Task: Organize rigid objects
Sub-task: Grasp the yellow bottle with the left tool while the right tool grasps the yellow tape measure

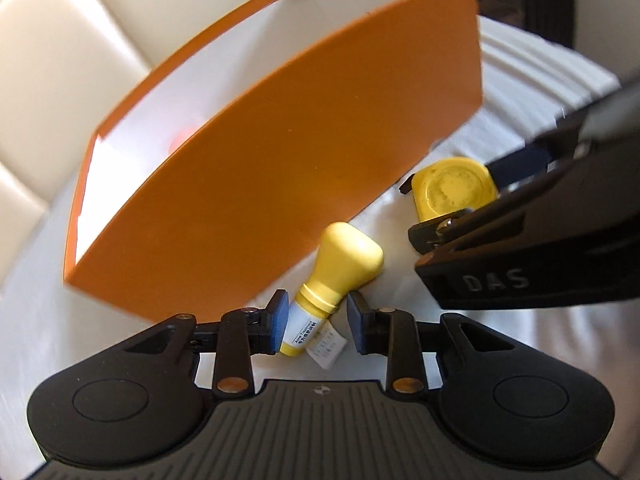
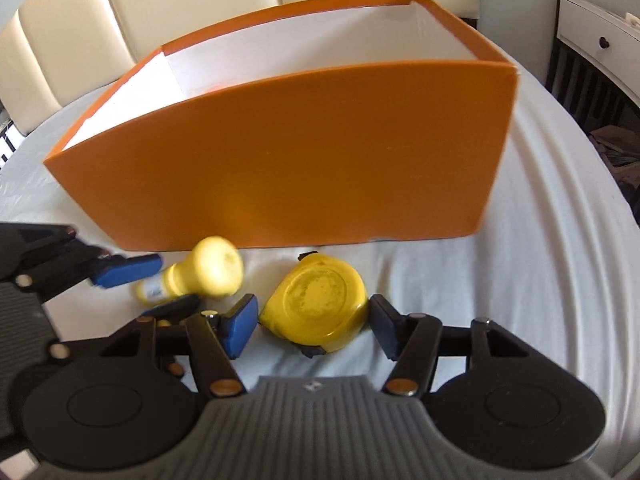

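Both grippers sit low over the white cloth (image 2: 540,240), pointing at the orange box (image 2: 300,152). The left gripper (image 1: 318,318) is part open, its blue pads (image 1: 280,320) either side of the yellow bottle's (image 1: 336,276) neck; can't tell whether they touch it. The bottle lies on its side just in front of the box wall. The right gripper (image 2: 310,324) is open wider around the yellow tape measure (image 2: 316,304), which lies flat on the cloth between the fingers, near both pads.
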`<act>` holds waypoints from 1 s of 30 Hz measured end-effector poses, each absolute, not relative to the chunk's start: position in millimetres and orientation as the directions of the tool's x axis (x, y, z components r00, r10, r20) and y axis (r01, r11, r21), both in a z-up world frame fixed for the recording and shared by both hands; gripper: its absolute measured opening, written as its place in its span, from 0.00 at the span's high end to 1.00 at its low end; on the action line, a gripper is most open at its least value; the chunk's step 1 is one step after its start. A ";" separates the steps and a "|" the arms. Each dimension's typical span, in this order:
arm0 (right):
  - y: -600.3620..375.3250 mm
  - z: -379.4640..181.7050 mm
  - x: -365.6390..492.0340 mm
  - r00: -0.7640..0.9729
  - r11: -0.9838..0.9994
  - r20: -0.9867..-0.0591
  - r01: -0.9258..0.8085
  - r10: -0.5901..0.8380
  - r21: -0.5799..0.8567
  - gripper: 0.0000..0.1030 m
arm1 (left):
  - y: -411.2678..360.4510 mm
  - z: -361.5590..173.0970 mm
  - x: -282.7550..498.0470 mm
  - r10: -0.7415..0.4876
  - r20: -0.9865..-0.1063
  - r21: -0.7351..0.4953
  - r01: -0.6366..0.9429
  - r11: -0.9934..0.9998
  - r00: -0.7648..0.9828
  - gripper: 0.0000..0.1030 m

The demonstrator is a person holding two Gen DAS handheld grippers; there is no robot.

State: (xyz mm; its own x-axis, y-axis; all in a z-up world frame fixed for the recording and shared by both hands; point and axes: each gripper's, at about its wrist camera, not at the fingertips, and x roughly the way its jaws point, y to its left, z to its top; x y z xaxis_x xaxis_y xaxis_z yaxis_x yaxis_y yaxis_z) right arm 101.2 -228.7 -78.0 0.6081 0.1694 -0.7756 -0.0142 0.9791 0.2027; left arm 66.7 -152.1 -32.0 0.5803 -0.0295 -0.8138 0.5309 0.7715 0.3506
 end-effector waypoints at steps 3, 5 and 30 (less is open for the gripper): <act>-235.0 -76.5 103.0 0.606 0.971 -0.774 0.010 0.185 0.240 0.40 | -155.3 -22.0 63.0 -0.038 -0.832 0.310 0.521 0.796 0.553 0.62; -244.5 -75.2 102.4 0.605 0.955 -0.767 0.039 0.212 0.295 0.37 | -158.4 -18.8 62.5 -0.070 -0.827 0.313 0.561 0.766 0.557 0.56; -268.4 -87.8 112.0 0.620 0.858 -0.723 0.150 0.305 0.491 0.70 | -125.7 11.2 76.4 -0.096 -0.886 0.131 0.444 0.886 0.454 0.58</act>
